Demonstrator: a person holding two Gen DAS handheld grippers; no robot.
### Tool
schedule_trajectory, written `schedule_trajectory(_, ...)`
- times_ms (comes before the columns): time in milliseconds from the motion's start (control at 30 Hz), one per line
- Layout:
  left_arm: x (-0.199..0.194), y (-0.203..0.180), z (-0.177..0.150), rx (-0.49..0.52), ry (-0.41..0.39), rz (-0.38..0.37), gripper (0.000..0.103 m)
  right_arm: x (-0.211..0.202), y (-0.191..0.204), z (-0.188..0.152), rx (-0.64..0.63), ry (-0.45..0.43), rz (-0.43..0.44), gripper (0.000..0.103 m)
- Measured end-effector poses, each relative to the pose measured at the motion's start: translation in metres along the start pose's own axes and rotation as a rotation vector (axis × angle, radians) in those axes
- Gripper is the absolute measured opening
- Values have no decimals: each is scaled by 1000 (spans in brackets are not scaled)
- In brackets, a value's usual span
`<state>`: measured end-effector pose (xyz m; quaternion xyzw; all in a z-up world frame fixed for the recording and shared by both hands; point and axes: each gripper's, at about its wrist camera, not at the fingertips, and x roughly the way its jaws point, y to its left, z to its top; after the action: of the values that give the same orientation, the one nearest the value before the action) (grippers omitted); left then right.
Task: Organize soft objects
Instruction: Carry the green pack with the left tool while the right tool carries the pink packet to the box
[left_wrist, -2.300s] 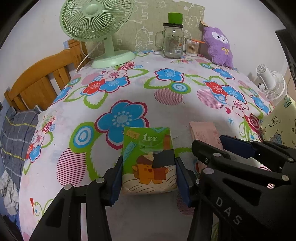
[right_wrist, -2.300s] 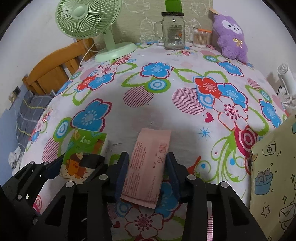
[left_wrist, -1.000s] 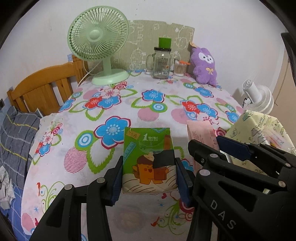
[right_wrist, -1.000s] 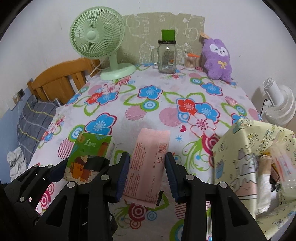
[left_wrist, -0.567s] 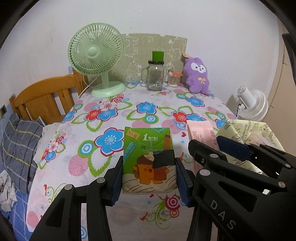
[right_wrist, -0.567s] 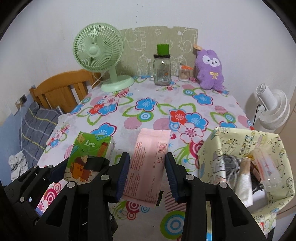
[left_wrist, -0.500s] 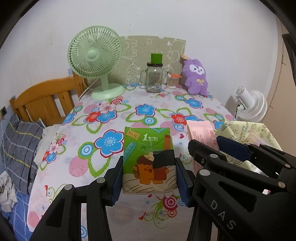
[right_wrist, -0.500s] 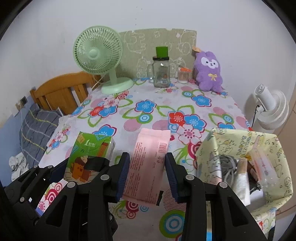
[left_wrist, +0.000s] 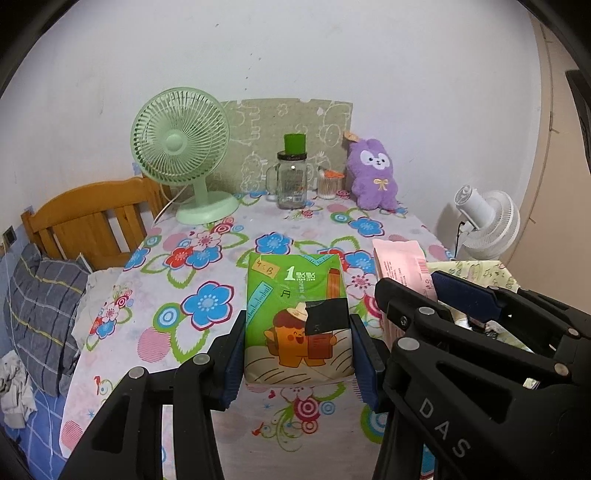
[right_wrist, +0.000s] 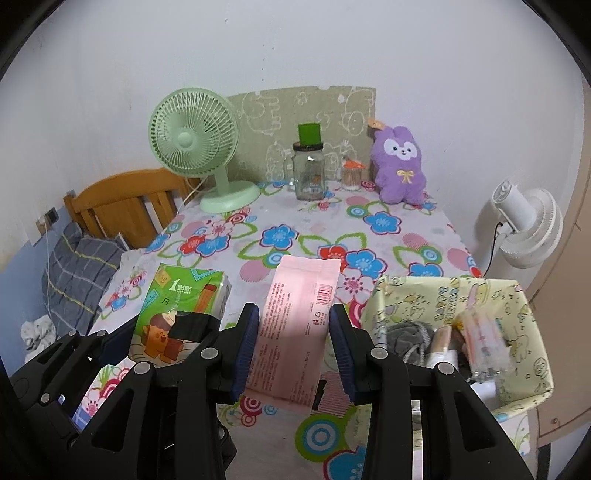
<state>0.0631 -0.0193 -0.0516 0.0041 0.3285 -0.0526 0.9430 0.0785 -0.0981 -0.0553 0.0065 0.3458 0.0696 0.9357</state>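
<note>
White walls back a table (right_wrist: 424, 236) under a cloth printed with bright flowers, where a green fan (right_wrist: 199, 147), a glass jar (right_wrist: 309, 171) and a purple plush rabbit (right_wrist: 398, 168) stand along the far edge. The left gripper (left_wrist: 298, 350) is clamped on a green tissue pack (left_wrist: 297, 317) with a cartoon figure, held above the table's near edge. Just beside it, the right gripper (right_wrist: 294, 345) is clamped on a flat pink packet (right_wrist: 299, 325) bearing small print and a barcode. A yellow patterned fabric bin (right_wrist: 517, 384) stands at the table's right side, holding a grey item and clear wrapped things too blurred to name. Black gripper frames hide the lower ends of both packs.
</note>
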Motion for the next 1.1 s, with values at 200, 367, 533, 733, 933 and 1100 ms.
schedule_trajectory(200, -8, -15, 3, 11, -18, -10, 52, -14, -15, 2, 4, -23, -11, 42)
schedule_trajectory(367, -10, -29, 4, 18, -26, -19, 52, -22, -27, 1, 11, -35, -19, 42)
schedule_trajectory(533, -10, -44, 6, 32, -33, -27, 52, -26, -42, 0, 23, -45, -26, 42)
schedule_trajectory(733, -7, -63, 8, 47, -37, -42, 52, -29, -61, 0, 34, -52, -40, 42)
schedule_trajectory(933, -2, -81, 9, 63, -35, -59, 52, -30, -79, -2, 45, -54, -55, 42)
schedule_trajectory(1100, 2, -95, 9, 78, -32, -73, 52, -31, -94, -5, 59, -54, -69, 42)
